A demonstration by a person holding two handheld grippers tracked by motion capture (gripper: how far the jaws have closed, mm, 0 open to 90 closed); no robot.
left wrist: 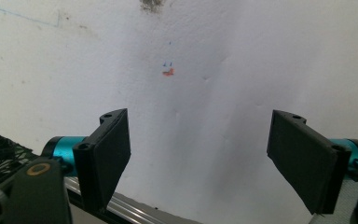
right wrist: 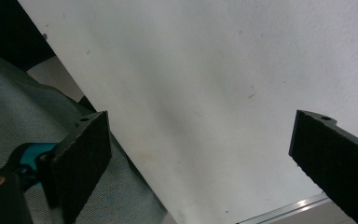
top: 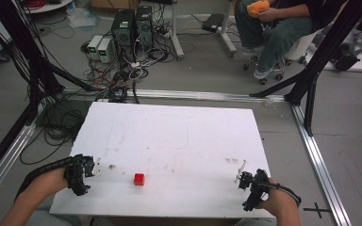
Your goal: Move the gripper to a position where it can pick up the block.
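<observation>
A small red cube (top: 139,179) sits on the white foam board (top: 179,132), near its front edge and left of centre. My left gripper (top: 92,167) rests at the board's front left corner, a short way left of the cube, with its jaws pointing right. In the left gripper view the left gripper (left wrist: 199,123) stands open over bare board with a small orange mark (left wrist: 168,72) ahead. My right gripper (top: 242,175) hovers at the front right corner. In its own view the right gripper (right wrist: 203,121) is open, with nothing between the pads.
Beyond the board, computers (top: 133,27) and tangled cables (top: 122,75) lie on the floor. A person on a wheeled chair (top: 273,28) sits at the back right. Black frame posts (top: 318,61) and aluminium rails (top: 318,160) border the board. Grey trousers (right wrist: 23,116) lie beside the board's edge.
</observation>
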